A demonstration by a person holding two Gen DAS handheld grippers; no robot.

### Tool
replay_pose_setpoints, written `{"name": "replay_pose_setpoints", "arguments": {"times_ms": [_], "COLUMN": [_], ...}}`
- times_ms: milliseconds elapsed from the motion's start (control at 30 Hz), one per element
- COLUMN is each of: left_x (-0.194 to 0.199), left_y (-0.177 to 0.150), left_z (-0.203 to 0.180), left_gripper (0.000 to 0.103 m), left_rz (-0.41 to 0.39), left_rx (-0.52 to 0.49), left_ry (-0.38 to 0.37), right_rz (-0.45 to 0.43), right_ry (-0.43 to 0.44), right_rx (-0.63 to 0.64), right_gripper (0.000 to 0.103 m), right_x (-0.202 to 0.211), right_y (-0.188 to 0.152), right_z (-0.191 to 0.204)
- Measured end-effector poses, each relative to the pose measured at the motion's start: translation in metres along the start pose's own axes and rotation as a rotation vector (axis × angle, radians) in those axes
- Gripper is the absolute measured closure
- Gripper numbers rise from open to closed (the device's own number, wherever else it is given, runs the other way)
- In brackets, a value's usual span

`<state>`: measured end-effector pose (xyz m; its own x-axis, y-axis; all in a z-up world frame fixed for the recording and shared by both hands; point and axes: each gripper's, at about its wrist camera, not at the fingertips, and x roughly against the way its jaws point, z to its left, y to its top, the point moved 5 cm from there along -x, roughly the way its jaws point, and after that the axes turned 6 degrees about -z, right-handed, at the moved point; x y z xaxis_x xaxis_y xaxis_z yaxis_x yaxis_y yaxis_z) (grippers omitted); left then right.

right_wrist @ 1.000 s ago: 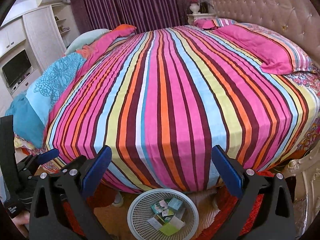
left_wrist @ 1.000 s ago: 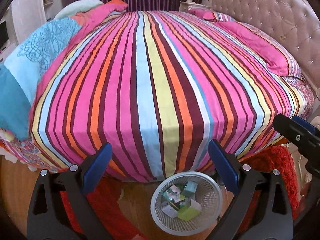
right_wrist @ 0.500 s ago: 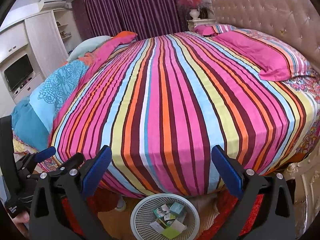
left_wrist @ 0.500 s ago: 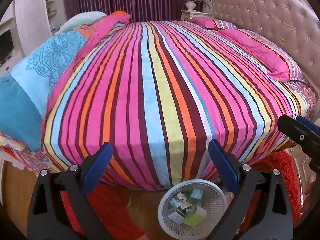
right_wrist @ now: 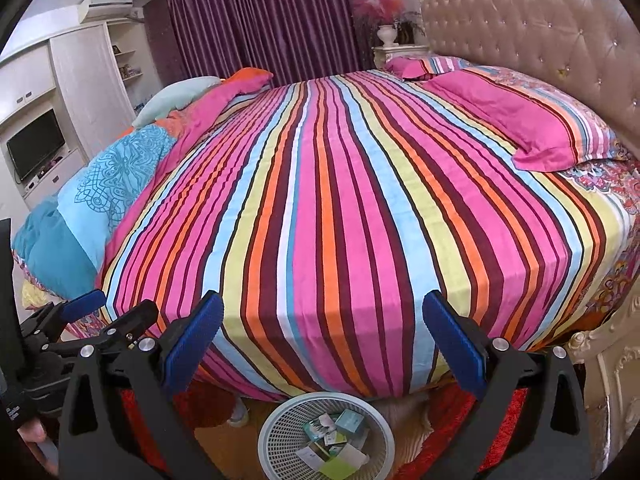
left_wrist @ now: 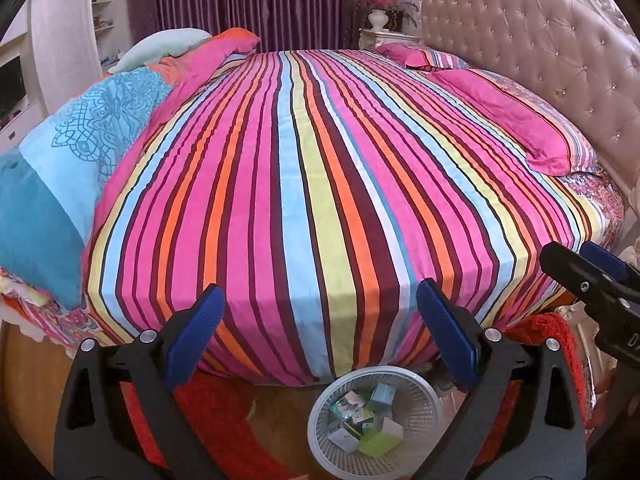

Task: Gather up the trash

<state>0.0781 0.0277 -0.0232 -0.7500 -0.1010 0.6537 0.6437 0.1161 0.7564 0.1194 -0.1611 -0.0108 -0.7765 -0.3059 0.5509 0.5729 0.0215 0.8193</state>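
A white mesh waste basket (left_wrist: pixel 428 394) stands on the floor at the foot of the bed, holding several small boxes and packets (left_wrist: pixel 370 426); it also shows in the right wrist view (right_wrist: pixel 280 424) with the boxes (right_wrist: pixel 336 440) inside. My left gripper (left_wrist: pixel 320 334) is open and empty, held above the basket facing the bed. My right gripper (right_wrist: pixel 322 338) is open and empty too, beside it. The right gripper shows at the right edge of the left wrist view (left_wrist: pixel 592 276); the left gripper shows at the left edge of the right wrist view (right_wrist: pixel 100 316).
A round bed with a striped cover (left_wrist: pixel 320 184) fills the view, with pink pillows (left_wrist: pixel 516 116), a blue quilt (left_wrist: pixel 80 148) and a tufted headboard (left_wrist: pixel 540 40). A red rug (left_wrist: pixel 556 332) lies around the bed. White cabinets with a TV (right_wrist: pixel 36 148) stand at left.
Both grippers have risen and tilted up, so the basket has slid lower in both views and more of the room shows. Both stay open.
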Motion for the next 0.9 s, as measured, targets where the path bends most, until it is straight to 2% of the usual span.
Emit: {"name": "replay_pose_setpoints", "arguments": {"times_ms": [567,900], "left_x": [0.0052,0.0089], "left_y": [0.0048,0.0076], "left_z": [0.0023,-0.0047], "left_gripper": [0.009,0.009], "left_rz": [-0.024,-0.027], "left_rx": [0.017,-0.023], "left_ry": [-0.009,-0.001], "right_rz": [0.016,0.014], "right_ry": [0.0,-0.001], "right_rx": [0.002,0.0], "right_gripper": [0.008,0.008], "right_x": [-0.0022,-0.002], "right_y": [-0.001,-0.0012], "right_z": [-0.0011,-0.001]}}
